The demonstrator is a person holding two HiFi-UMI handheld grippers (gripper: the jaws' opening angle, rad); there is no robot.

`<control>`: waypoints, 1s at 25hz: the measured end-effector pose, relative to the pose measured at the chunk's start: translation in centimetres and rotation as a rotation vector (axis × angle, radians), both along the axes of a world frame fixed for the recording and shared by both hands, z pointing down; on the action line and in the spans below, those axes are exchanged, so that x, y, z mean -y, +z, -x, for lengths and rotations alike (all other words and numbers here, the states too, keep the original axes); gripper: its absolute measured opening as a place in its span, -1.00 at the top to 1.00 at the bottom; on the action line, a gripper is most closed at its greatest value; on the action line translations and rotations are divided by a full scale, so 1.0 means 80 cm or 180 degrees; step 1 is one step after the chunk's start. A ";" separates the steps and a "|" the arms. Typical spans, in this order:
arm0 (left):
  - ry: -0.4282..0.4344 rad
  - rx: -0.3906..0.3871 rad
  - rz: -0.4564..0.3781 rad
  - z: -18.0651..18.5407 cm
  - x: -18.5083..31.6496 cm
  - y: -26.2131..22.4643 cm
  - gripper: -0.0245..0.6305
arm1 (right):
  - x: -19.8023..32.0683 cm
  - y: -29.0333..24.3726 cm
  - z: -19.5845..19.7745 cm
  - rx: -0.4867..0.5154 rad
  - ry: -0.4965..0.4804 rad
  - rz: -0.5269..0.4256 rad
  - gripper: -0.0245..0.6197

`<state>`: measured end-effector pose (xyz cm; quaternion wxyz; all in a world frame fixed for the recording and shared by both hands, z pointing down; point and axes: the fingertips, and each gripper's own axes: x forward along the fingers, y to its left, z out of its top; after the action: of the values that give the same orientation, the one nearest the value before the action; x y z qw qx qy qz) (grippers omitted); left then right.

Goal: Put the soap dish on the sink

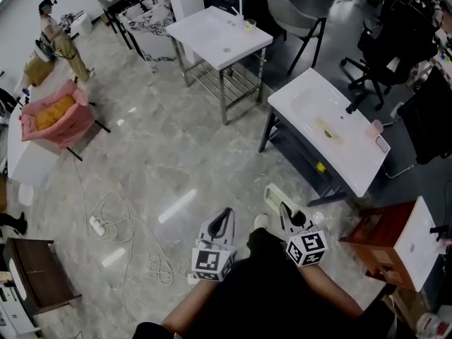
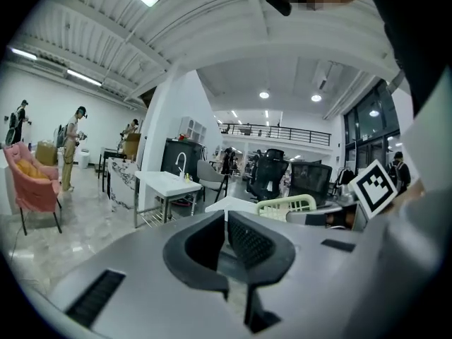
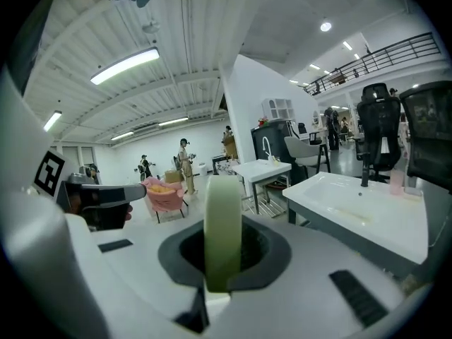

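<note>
A pale green slatted soap dish point(image 1: 275, 194) sits edge-on between the jaws of my right gripper point(image 1: 286, 209), which is shut on it; in the right gripper view the soap dish point(image 3: 223, 226) fills the middle. My left gripper point(image 1: 226, 215) is beside it, shut and empty, its pads meeting in the left gripper view point(image 2: 226, 226). Ahead and to the right stands a white sink point(image 1: 357, 162) with a black faucet point(image 1: 355, 103). Both grippers are over the floor, short of that sink. A second white sink point(image 1: 212, 30) with a white faucet stands farther back.
Pink items point(image 1: 378, 135) lie near the sink's far right end. A brown wooden box point(image 1: 374, 237) stands at my right. Loose cables and a power strip point(image 1: 113, 226) trail on the floor at left. A pink chair point(image 1: 56, 116) and black office chairs point(image 1: 385, 44) stand farther off.
</note>
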<state>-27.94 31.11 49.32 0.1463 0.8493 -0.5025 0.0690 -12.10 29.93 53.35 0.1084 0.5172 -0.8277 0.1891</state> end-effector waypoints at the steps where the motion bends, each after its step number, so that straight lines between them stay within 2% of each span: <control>1: 0.0012 0.0026 -0.0017 -0.010 0.015 -0.002 0.87 | 0.014 -0.001 -0.009 -0.0007 -0.0019 -0.0017 0.89; 12: 0.0148 0.0121 -0.0087 -0.115 0.159 -0.019 0.87 | 0.130 0.005 -0.116 0.0000 0.0087 0.0026 0.89; 22: 0.0264 0.0122 -0.0001 -0.170 0.226 -0.007 0.87 | 0.184 0.013 -0.184 -0.0072 0.0242 0.0027 0.89; 25: 0.0362 0.0236 -0.0058 -0.191 0.243 -0.004 0.87 | 0.189 0.016 -0.207 -0.0057 0.0325 0.0046 0.89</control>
<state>-12.63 11.69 48.98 0.1157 0.8747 -0.4591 0.1041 4.46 14.82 54.65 0.1097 0.5595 -0.7979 0.1956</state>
